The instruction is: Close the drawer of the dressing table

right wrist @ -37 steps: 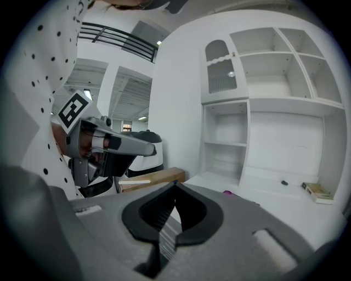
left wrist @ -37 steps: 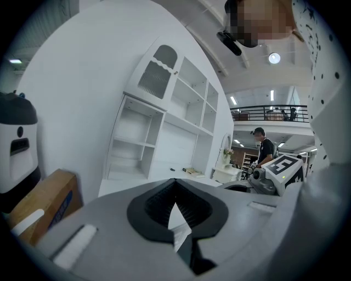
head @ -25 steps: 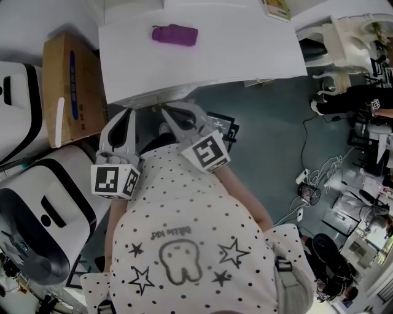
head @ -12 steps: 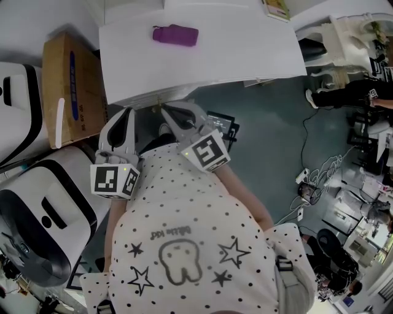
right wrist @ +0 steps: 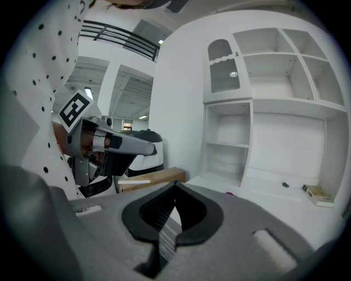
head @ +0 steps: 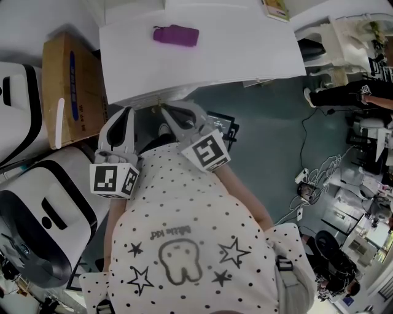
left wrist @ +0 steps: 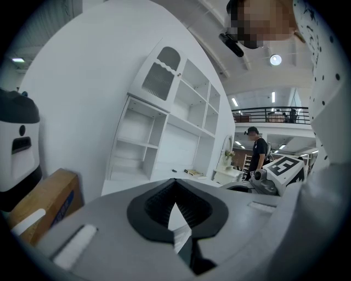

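The white dressing table (head: 245, 55) fills the top of the head view; its shelf unit (left wrist: 164, 137) (right wrist: 274, 131) rises behind. Under its near edge a ribbed white strip (head: 156, 97) shows, seemingly the drawer's front; how far it stands out I cannot tell. My left gripper (head: 125, 116) (left wrist: 175, 182) and right gripper (head: 164, 110) (right wrist: 175, 184) sit side by side just short of that edge, pointing at it. Both are shut with nothing between the jaws. Neither visibly touches the table.
A purple object (head: 175, 34) and a book (head: 277, 8) lie on the tabletop. A cardboard box (head: 70, 86) stands left of the table, with a white-and-black machine (head: 43, 208) nearer me. Cables (head: 313, 178) and equipment crowd the floor at right. A person (left wrist: 258, 148) stands far back.
Both grippers have stayed where they were. Only a person at the far right edge of the head view has shifted.
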`<state>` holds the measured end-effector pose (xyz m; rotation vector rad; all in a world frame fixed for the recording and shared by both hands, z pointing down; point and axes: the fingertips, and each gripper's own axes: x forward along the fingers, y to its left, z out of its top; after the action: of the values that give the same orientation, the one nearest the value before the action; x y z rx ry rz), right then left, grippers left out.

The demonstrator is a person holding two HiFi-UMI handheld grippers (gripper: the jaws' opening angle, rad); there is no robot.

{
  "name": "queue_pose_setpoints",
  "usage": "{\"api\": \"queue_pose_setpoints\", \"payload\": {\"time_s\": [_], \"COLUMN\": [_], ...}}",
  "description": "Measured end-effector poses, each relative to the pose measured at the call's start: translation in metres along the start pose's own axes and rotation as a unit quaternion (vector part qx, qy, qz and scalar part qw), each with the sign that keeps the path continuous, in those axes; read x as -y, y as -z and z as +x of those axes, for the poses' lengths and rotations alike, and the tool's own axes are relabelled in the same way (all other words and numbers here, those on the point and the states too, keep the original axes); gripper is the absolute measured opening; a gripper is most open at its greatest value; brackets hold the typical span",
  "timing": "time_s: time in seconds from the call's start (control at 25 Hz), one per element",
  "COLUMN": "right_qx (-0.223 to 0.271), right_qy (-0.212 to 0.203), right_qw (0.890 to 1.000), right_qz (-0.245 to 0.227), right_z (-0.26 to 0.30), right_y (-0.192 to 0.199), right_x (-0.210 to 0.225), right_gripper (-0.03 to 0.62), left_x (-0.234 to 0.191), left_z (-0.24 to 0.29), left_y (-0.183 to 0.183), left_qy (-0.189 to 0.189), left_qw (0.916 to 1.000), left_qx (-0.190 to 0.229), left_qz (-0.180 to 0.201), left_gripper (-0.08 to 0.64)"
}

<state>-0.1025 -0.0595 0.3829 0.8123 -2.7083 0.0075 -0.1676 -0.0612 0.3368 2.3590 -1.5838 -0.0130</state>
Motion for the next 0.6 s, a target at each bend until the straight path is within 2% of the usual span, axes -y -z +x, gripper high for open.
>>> {"api": "queue_pose_setpoints", "payload": {"time_s": [0.6], "right_qx": [-0.004], "right_qy": [-0.004], "right_qw": [1.0], "right_qz": [-0.009], "right_z": [0.0048], "right_y": [-0.0033], "right_x": [-0.0014], "right_gripper": [0.003], "left_x": [-0.0066], "left_z": [-0.0005], "left_y": [-0.0036], "left_qy": [-0.007], "left_qw": [0.9999], "left_qx": [0.0], "left_qz": [-0.009], "left_gripper": [0.002]}}
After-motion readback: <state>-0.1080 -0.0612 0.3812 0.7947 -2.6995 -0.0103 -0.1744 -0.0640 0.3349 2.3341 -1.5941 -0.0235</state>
